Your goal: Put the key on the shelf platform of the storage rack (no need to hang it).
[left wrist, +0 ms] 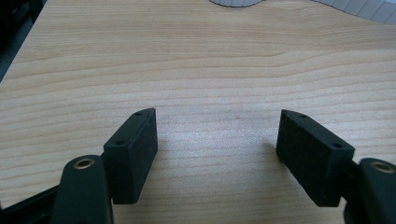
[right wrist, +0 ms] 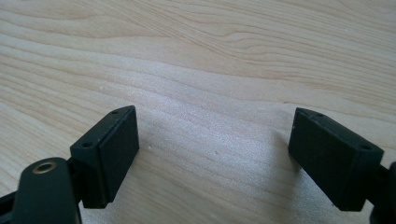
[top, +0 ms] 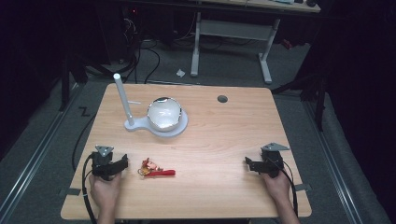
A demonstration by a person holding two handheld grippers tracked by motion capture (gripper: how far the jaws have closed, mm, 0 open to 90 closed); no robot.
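Light falls from overhead onto the pale table [top: 224, 140]; the room beyond sits dark. Soft shadows pool beside the fingers [left wrist: 133, 154], and the bowl [top: 164, 113] glares.

A lab: wooden table [top: 219, 140], floor cables [top: 149, 60], desk frame [top: 233, 32].

Bare table [top: 224, 154] runs across the middle and right of the high view — wide room between the two grippers. Obstacles: a red keychain [top: 156, 171] at lower left, just beside the left gripper [top: 122, 161], and — upper left — a white stand [top: 156, 125] with post [top: 123, 99] and bowl [top: 164, 113].
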